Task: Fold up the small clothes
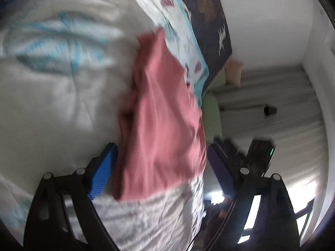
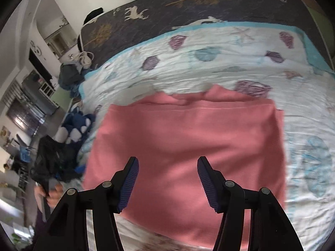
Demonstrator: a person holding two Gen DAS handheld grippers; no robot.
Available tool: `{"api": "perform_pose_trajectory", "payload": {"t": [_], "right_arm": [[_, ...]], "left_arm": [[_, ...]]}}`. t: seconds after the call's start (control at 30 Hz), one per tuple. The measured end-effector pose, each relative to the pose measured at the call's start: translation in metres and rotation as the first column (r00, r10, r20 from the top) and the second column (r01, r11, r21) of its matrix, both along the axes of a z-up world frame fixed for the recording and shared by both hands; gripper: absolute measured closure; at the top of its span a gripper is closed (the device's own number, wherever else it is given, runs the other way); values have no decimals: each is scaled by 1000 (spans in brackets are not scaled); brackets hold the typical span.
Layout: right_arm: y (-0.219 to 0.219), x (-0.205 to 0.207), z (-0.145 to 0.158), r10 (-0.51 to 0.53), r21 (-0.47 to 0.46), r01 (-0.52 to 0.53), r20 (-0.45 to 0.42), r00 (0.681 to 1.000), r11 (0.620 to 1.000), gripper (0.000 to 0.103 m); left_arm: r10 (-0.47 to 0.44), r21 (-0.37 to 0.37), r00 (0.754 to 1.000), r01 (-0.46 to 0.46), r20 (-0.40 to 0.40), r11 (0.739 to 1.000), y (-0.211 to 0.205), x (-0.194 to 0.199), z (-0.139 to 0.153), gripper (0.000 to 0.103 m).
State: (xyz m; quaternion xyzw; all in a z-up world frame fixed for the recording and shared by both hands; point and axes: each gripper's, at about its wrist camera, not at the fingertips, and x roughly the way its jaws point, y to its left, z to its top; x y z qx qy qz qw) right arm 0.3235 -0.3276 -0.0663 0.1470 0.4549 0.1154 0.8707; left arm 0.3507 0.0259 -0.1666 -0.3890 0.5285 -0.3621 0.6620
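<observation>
**Q:** Bedspread (image 2: pixel 219 48) first, what was on it?

**A:** Shell-print quilt covered the bed, and the pink garment (image 2: pixel 188 146) lay flat in the middle, top edge already doubled over, probably so it could be folded.

**Q:** And the grippers?

**A:** Right gripper (image 2: pixel 167 179) hovered over its near edge, fingers apart, holding nothing. Left gripper (image 1: pixel 162 167) was spread too, the cloth between its fingers but unpinched.

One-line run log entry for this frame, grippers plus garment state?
left gripper: open, empty | right gripper: open, empty | pink knit garment: lying on white shell-print quilt, top edge folded | grasp: none
</observation>
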Motion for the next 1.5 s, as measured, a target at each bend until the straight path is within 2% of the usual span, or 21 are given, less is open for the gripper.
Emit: {"api": "perform_pose_trajectory", "payload": {"t": [0.1,0.17,0.23,0.27,0.3,0.37,0.43,0.5,0.57,0.67,0.73,0.77,0.87,0.97,1.03,1.07,1.1,1.13,1.23,1.37,1.5], "right_arm": [[19,11,2,32,-4,-32,-3,999,999,43],[32,19,4,50,-3,-50,-11,999,999,43],[46,32,9,74,9,-74,-25,997,997,43],[52,39,11,87,10,-86,-30,996,996,43],[59,46,13,98,4,-98,-40,994,995,43],[77,68,19,132,-24,-135,-80,988,991,43],[96,90,22,156,-45,-163,-133,979,986,42],[121,116,20,188,-65,-205,-203,961,977,38],[155,140,12,231,-147,-280,-281,931,949,35],[207,170,-14,231,-284,-361,-403,886,888,35],[230,181,-33,207,-348,-387,-455,866,854,35],[245,184,-44,193,-397,-406,-477,857,823,35],[281,183,-71,164,-571,-464,-498,852,677,35],[298,174,-94,127,-691,-496,-512,849,526,36],[301,168,-98,142,-714,-509,-509,849,481,38],[301,165,-97,150,-720,-520,-514,845,459,50],[299,164,-97,141,-736,-517,-512,847,437,77],[295,164,-95,129,-749,-508,-506,853,425,90],[285,163,-82,150,-727,-487,-479,865,485,91],[262,167,-53,173,-648,-452,-448,877,613,92],[249,162,-22,183,-591,-420,-419,889,689,92]], "left_arm": [[-20,30,1000,20,-1,999,-10,0,0,16],[-27,21,1000,27,-11,999,-16,4,1,18],[-51,-25,999,50,-19,998,-26,7,-2,45],[-39,-32,999,39,-18,999,-31,3,-7,50],[-28,-14,1000,28,2,999,-34,-1,-10,60],[3,55,995,-9,100,998,-39,-9,-10,78],[50,60,985,-61,167,996,-39,-18,-9,81],[96,11,975,-100,202,995,-37,-22,-8,81],[127,5,967,-132,219,991,-34,-21,-13,81],[118,29,956,-130,269,991,-38,-25,-8,81],[111,28,954,-124,277,992,-39,-29,-9,81],[116,17,955,-126,273,992,-38,-29,-10,81],[126,-25,960,-124,252,992,-32,-25,-16,81],[128,-28,963,-125,238,992,-31,-24,-19,84],[127,-30,962,-124,240,992,-31,-24,-18,84],[129,-35,962,-125,239,992,-32,-24,-18,84],[132,-39,962,-126,239,991,-30,-24,-18,84],[134,-44,962,-127,239,991,-27,-25,-19,84],[129,-17,952,-129,276,991,-22,-29,-13,84],[110,6,940,-118,322,993,-26,-34,1,84],[94,6,930,-103,355,995,-31,-35,16,84]]}}
